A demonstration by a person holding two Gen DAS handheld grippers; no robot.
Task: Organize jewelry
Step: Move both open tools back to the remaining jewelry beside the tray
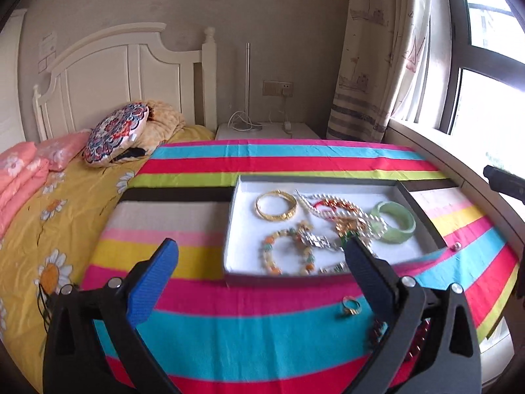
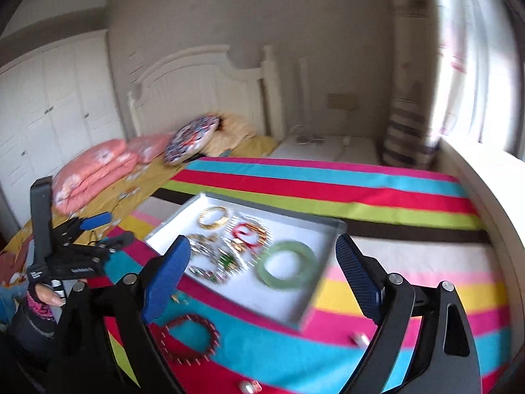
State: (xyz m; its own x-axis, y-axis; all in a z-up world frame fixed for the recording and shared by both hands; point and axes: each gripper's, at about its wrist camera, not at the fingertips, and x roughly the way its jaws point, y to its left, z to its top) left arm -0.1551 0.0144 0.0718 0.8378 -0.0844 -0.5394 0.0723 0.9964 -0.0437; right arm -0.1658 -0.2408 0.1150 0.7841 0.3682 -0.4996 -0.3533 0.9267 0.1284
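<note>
Jewelry is being gathered in a shallow white box (image 1: 237,216) that is lying on a striped cloth (image 1: 249,325) in the middle of the left wrist view, and a few pieces are still being left outside it. Inside, a gold bangle (image 1: 276,205) is lying flat at the upper left of the box, a green bangle (image 1: 394,221) at its right, a pearl string (image 1: 331,204) between them, and a beaded bracelet (image 1: 286,256) near the front wall. A small gold ring (image 1: 350,306) is sitting on the cloth just in front of the box, and a red beaded bracelet (image 2: 189,338) is lying flat at the lower left of the right wrist view. The ring is judged light, hard and slippery, best pinched across its band; the red bracelet is judged limp, best taken at one side of its loop. Being a round loop, it is showing no long axis. The left gripper (image 1: 261,257) and the right gripper (image 2: 264,256) are both being held released, with nothing between their pads.
</note>
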